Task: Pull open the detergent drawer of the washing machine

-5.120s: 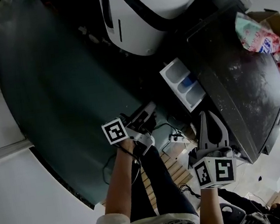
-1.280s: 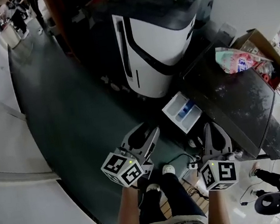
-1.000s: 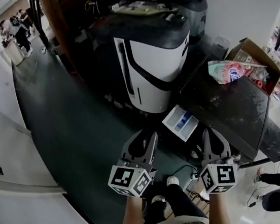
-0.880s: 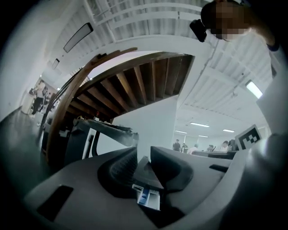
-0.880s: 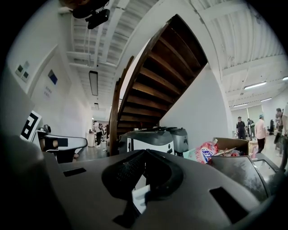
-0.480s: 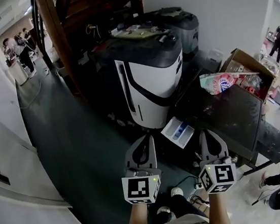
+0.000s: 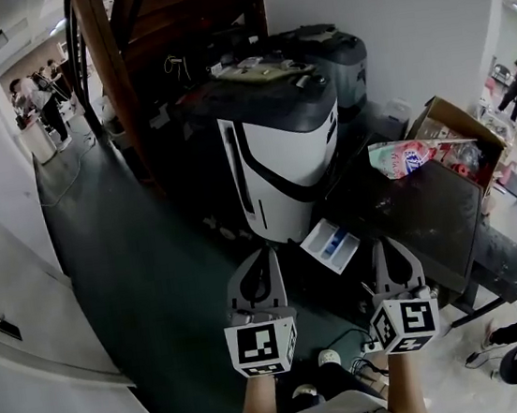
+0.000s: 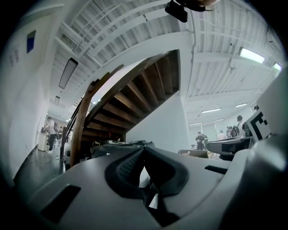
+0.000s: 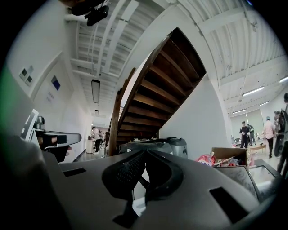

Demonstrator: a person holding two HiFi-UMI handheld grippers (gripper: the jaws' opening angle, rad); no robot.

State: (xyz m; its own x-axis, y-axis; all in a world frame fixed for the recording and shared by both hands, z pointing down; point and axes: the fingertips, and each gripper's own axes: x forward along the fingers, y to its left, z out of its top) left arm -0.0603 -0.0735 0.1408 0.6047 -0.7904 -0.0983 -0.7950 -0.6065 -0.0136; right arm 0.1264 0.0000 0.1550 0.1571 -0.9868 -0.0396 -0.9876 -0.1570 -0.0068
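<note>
The detergent drawer (image 7: 331, 245) stands pulled out from the front of the dark-topped washing machine (image 7: 420, 213), showing white compartments with a blue part. My left gripper (image 7: 266, 258) hangs left of the drawer, apart from it, jaws shut and holding nothing. Just right of the drawer my right gripper (image 7: 381, 249) hovers in front of the machine, also shut and empty. In the left gripper view the left gripper (image 8: 144, 151) has its tips meeting, pointing roughly level toward the stairs. The right gripper view shows the right gripper (image 9: 145, 152) closed the same way.
A white and black appliance (image 7: 278, 141) stands behind the drawer, with a dark round-topped one (image 7: 325, 50) beyond it. A detergent bag (image 7: 408, 155) and a cardboard box (image 7: 461, 132) sit on the washer. A wooden staircase (image 7: 113, 69) rises at left. Cables (image 7: 352, 341) lie near my feet.
The left gripper's jaws have closed from open and its marker cube has rolled square to the head camera. Both grippers rose away from the floor, and more of the room shows.
</note>
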